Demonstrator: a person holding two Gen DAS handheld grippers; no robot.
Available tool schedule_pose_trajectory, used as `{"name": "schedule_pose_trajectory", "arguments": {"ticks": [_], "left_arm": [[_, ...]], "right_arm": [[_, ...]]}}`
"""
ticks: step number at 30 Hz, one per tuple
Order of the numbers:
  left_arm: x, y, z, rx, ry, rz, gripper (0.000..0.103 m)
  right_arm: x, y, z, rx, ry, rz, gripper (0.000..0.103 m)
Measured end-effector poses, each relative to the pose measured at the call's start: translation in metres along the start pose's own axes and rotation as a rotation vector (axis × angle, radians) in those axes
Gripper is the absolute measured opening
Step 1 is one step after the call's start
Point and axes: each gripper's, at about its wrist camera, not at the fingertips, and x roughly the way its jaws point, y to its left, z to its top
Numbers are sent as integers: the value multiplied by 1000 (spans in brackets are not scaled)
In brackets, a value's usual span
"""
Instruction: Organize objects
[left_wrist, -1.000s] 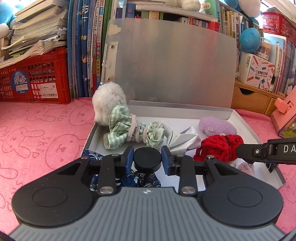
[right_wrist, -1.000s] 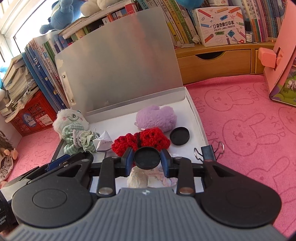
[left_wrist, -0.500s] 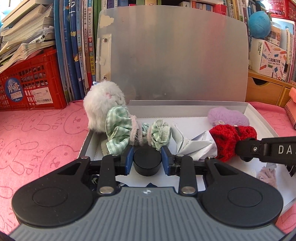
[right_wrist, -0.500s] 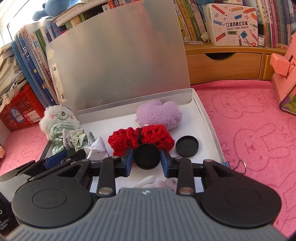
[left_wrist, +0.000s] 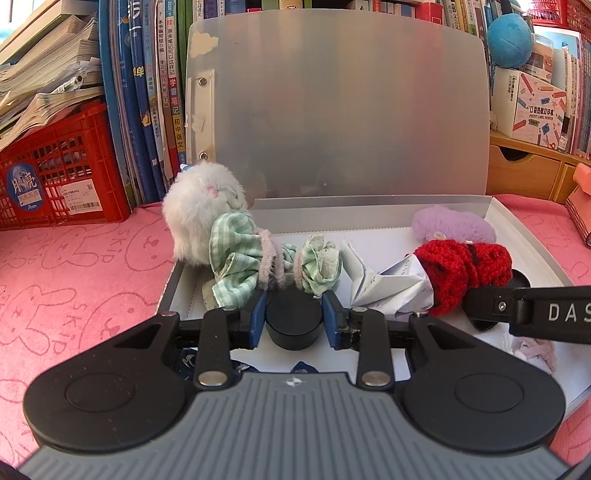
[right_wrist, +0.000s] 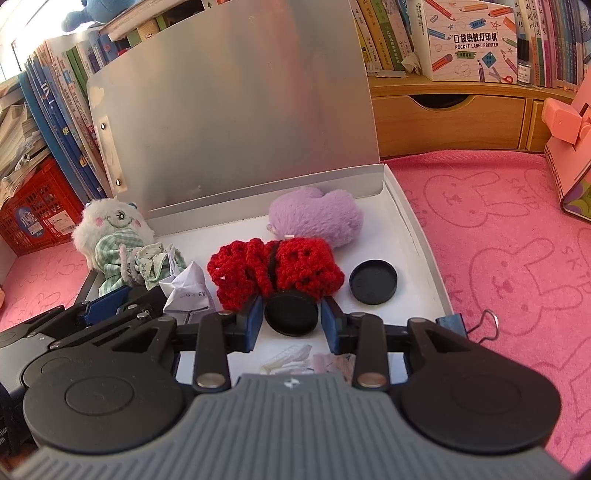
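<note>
An open white box (left_wrist: 517, 236) with its grey lid standing up holds a white plush doll in a green checked dress (left_wrist: 207, 210), folded paper (left_wrist: 384, 284), a red crochet piece (right_wrist: 275, 271), a purple plush (right_wrist: 316, 216) and a loose black cap (right_wrist: 373, 281). Low over the box's near left part, my left gripper (left_wrist: 294, 314) is shut on a small black round jar (left_wrist: 293, 325), its jaws just starting to open. My right gripper (right_wrist: 291, 319) is in front of the crochet piece. Its jaws are opening, and a black cap (right_wrist: 291, 314) sits between them with slim gaps at both pads.
A pink bunny-print cloth (right_wrist: 517, 258) covers the table. A red crate (left_wrist: 55, 177) and upright books (left_wrist: 155, 92) stand at the back left; wooden drawers (right_wrist: 443, 122) and a label-printer carton (right_wrist: 469, 40) at the back right. A binder clip (right_wrist: 476, 325) lies by the box's right wall.
The right jaws have widened, so the black cap no longer looks squeezed. The left gripper has moved further in over the box with the jar, closer to the doll.
</note>
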Motion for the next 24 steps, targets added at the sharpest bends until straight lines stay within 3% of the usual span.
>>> {"name": "schedule_pose_trajectory", "arguments": {"ticks": [4, 7, 16, 24], "left_arm": [[-4, 2, -2, 7, 8, 6, 50], [-11, 5, -1, -9, 3, -2, 57], [-36, 6, 6, -2, -43, -21, 83], [-58, 8, 8, -8, -82, -34, 97]], "right_arm": [[-7, 2, -2, -18, -13, -6, 56], [-15, 5, -3, -38, -35, -11, 64], [-36, 2, 0, -41, -77, -23, 69], [-53, 1, -4, -66, -110, -44, 77]]}}
